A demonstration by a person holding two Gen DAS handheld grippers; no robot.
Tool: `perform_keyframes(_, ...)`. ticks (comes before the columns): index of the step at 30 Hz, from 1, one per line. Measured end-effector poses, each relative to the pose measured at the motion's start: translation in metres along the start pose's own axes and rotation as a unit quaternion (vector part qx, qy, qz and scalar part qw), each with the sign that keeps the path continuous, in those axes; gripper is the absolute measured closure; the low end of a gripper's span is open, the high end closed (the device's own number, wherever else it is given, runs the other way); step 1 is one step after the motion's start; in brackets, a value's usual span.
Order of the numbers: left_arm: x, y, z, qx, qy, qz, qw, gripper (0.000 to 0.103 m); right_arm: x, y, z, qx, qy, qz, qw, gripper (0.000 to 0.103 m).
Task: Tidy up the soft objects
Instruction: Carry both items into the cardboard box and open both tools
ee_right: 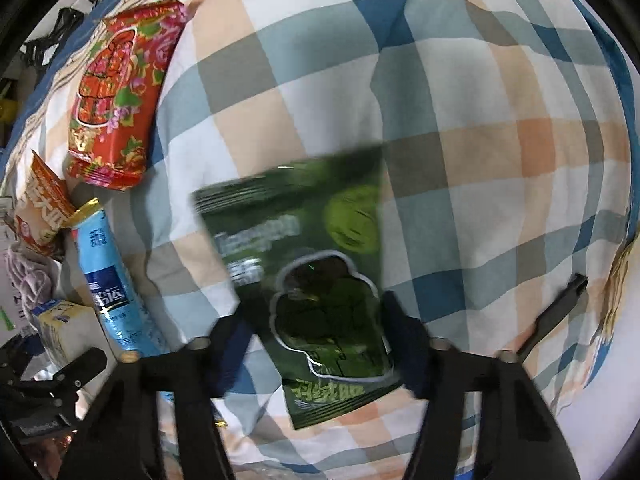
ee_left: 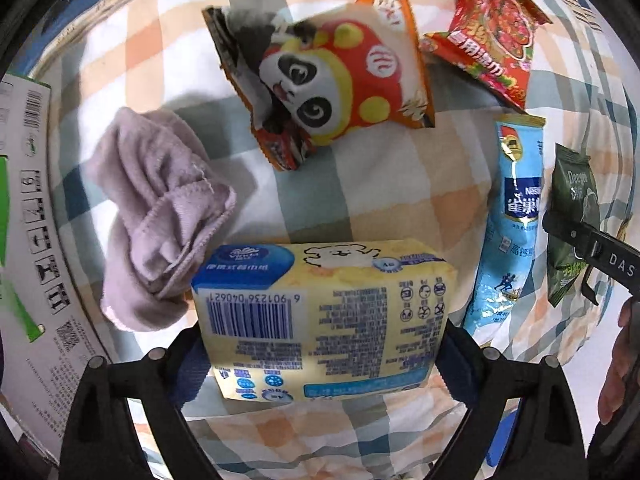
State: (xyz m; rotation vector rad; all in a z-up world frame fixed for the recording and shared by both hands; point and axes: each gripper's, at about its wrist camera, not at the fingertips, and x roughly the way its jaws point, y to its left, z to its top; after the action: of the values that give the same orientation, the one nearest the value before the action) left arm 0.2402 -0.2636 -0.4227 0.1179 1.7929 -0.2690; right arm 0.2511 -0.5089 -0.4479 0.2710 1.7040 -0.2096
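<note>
A: Between the left gripper (ee_left: 320,364) fingers: tissue pack (ee_left: 320,320), jaws spread, straddling it for a side grip.
B: Right gripper (ee_right: 316,352) brackets the green snack bag (ee_right: 316,280); contact unclear.

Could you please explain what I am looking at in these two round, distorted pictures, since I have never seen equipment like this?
A person holds a two-finger gripper in each hand, and each carries a fisheye camera looking along its fingers. The left view shows the left gripper straddling a yellow tissue pack on a checked bedsheet, beside a crumpled lilac cloth, a panda plush, snack packets and a blue Nestle sachet. The right view shows the right gripper around a dark green snack bag. Whether either already grips is unclear.
</note>
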Motion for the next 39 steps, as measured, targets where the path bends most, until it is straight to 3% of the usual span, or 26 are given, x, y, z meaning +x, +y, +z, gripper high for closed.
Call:
perform_keyframes(1,-0.005,0.002,-0.005,0.000,-0.003,0.000,1.0000,0.008,-0.001,-0.001,-0.001,0.000,-0.002,-0.002,1.000,0.057)
perform_keyframes(6,-0.026,-0.002,-0.022,-0.001,-0.030,0.009,0.9995,0.009,-0.008,0.000,-0.018,0.023,-0.005,0.005,1.000,0.063)
perform_keyframes(11,-0.061,-0.001,-0.050,-0.001,-0.056,-0.002,0.9984,0.009,-0.020,0.000,-0.042,0.043,-0.006,0.026,0.999,0.064)
perform_keyframes(18,-0.130,0.026,-0.107,-0.018,-0.104,-0.035,0.9937,0.009,-0.078,0.030,-0.094,0.016,-0.044,0.072,0.996,0.065)
perform_keyframes(24,-0.199,0.093,-0.142,-0.060,-0.161,-0.059,0.9833,0.009,-0.144,0.109,-0.133,-0.059,-0.082,0.123,0.987,0.065)
perform_keyframes(28,-0.228,0.141,-0.139,-0.093,-0.189,-0.055,0.9760,0.009,-0.171,0.183,-0.150,-0.109,-0.096,0.158,0.977,0.065)
perform_keyframes(33,-0.233,0.218,-0.129,-0.132,-0.201,-0.040,0.9699,0.009,-0.189,0.276,-0.160,-0.157,-0.098,0.177,0.967,0.065)
perform_keyframes(39,-0.216,0.290,-0.103,-0.163,-0.180,-0.025,0.9697,0.009,-0.180,0.375,-0.147,-0.168,-0.087,0.171,0.967,0.065)
